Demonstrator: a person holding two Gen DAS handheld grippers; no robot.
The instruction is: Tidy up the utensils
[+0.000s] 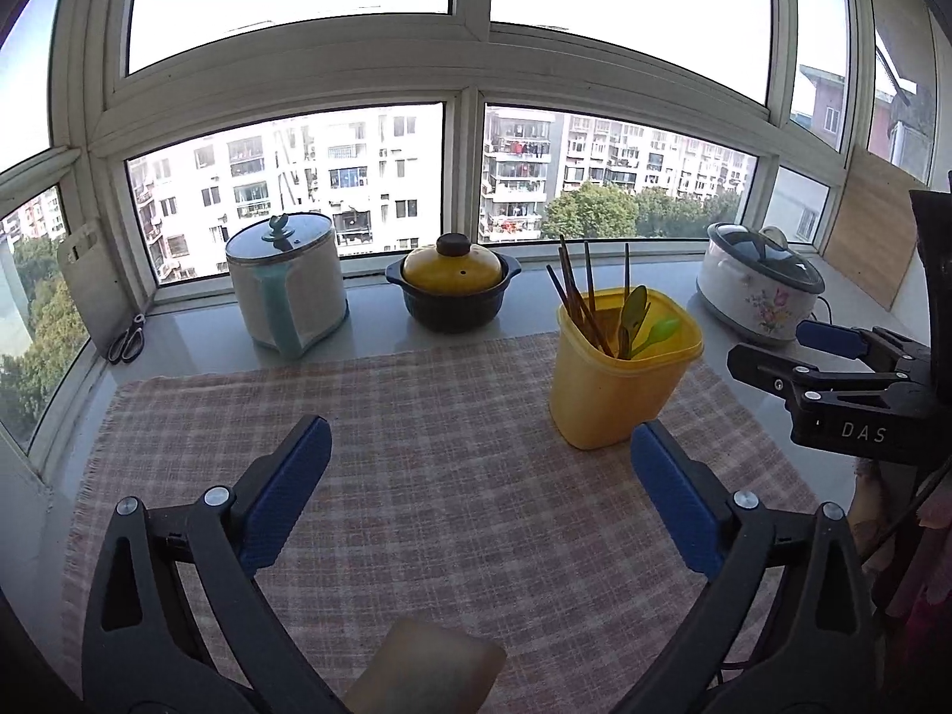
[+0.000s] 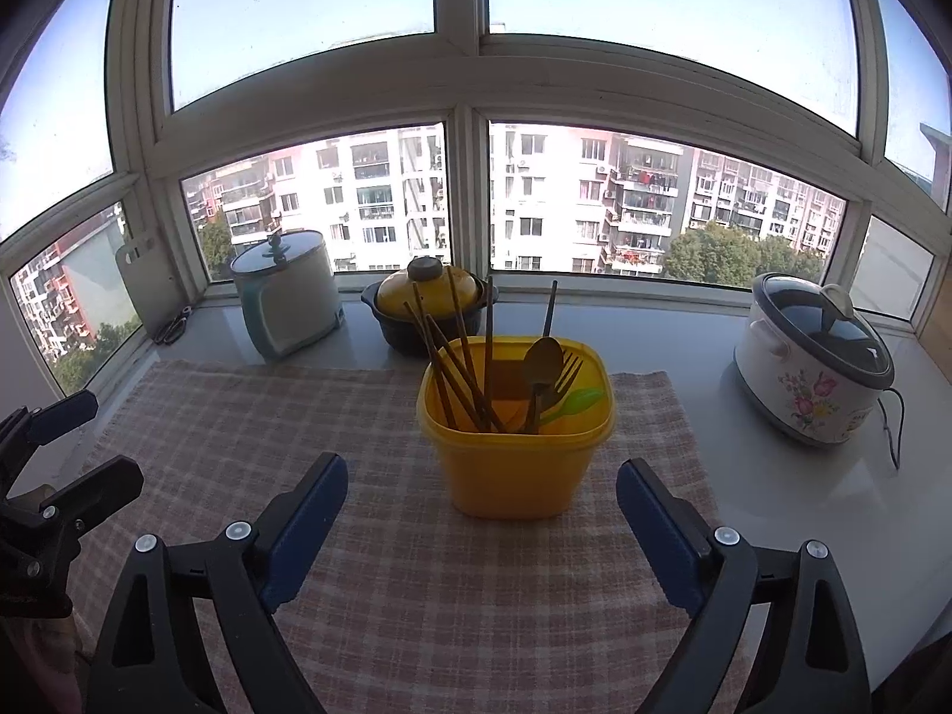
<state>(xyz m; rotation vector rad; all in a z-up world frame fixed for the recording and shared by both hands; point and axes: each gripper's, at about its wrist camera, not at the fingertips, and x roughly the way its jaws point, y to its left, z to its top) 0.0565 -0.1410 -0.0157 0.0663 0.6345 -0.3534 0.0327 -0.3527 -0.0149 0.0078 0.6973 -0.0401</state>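
Note:
A yellow plastic container [image 1: 619,375] [image 2: 514,446] stands upright on a checked cloth [image 1: 428,434] [image 2: 250,440]. It holds several dark chopsticks [image 1: 574,297] [image 2: 458,369], a brown spoon [image 2: 541,363], a fork [image 2: 565,378] and a green plastic spoon [image 1: 660,330] [image 2: 577,401]. My left gripper [image 1: 482,452] is open and empty, above the cloth to the left of the container. My right gripper [image 2: 482,494] is open and empty, just in front of the container. Each gripper shows in the other's view, the right one [image 1: 773,351] and the left one [image 2: 71,446].
Along the window sill stand a grey pot with a teal handle [image 1: 285,291] [image 2: 291,303], a yellow-lidded dark casserole [image 1: 452,288] [image 2: 416,309] and a floral slow cooker [image 1: 758,288] [image 2: 812,369]. Scissors [image 1: 128,339] and a cutting board [image 1: 89,279] lie at the far left.

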